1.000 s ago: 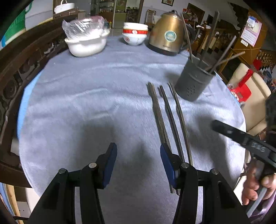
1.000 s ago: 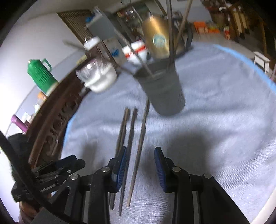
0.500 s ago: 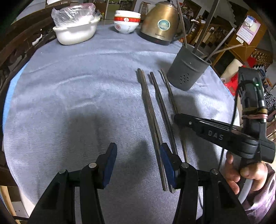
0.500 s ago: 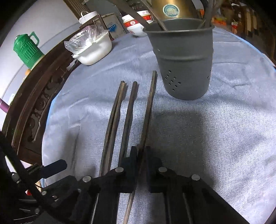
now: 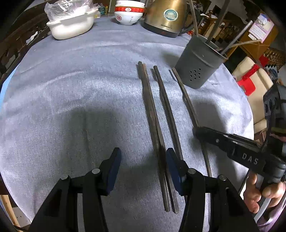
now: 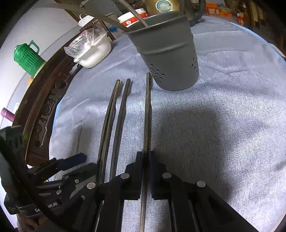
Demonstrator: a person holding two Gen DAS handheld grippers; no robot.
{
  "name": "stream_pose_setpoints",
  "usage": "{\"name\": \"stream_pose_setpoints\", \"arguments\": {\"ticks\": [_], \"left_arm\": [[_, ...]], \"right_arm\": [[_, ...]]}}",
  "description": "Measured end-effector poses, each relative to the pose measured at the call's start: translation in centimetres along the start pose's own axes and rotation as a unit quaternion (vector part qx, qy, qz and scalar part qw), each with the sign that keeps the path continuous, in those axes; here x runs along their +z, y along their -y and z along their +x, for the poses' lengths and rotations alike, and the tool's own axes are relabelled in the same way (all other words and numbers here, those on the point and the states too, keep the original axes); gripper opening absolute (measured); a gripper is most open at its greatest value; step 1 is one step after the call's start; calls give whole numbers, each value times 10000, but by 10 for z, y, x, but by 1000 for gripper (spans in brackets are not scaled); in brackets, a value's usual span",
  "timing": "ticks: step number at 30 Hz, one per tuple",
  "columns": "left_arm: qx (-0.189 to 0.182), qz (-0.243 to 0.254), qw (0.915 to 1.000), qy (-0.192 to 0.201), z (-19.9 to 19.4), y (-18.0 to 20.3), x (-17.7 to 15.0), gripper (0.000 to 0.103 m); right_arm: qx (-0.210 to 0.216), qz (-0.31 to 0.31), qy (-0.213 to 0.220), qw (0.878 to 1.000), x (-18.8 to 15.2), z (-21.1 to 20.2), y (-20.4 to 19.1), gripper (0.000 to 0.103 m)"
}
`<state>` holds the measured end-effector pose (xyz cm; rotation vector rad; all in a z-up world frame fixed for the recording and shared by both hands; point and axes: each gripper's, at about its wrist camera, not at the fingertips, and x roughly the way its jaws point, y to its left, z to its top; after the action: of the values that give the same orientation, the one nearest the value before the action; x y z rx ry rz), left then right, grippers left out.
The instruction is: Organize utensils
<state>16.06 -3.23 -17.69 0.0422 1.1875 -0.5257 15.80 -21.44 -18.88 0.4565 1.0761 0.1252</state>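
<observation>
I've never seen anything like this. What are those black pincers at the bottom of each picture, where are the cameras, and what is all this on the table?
There is no robot here. A person holds a hand tool with two jaws in each hand, and a wide-angle camera on each tool looks forward along them. So one picture is from the left gripper, the other from the right gripper.

On the grey tablecloth lie dark chopsticks side by side. Next to them stands a grey utensil holder with several utensils already in it. Further back are a brass-coloured kettle, stacked bowls and a white dish covered with plastic.

The right gripper's jaws are shut on the rightmost chopstick. The left gripper's jaws are open and hold nothing. In the left view you also see the person's right hand on the other tool.
</observation>
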Motion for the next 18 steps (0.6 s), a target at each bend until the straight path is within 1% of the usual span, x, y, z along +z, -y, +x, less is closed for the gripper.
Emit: {"name": "stream_pose_setpoints", "arguments": {"ticks": [5, 13, 18], "left_arm": [[140, 14, 9999, -25, 1, 1, 2, 53], [541, 26, 9985, -89, 10, 10, 15, 53], [543, -106, 9984, -126, 16, 8, 28, 53]], "right_arm": [[115, 97, 8, 9999, -3, -1, 4, 8], [234, 206, 58, 9995, -5, -2, 9, 8], [280, 245, 85, 9993, -6, -2, 10, 8]]}}
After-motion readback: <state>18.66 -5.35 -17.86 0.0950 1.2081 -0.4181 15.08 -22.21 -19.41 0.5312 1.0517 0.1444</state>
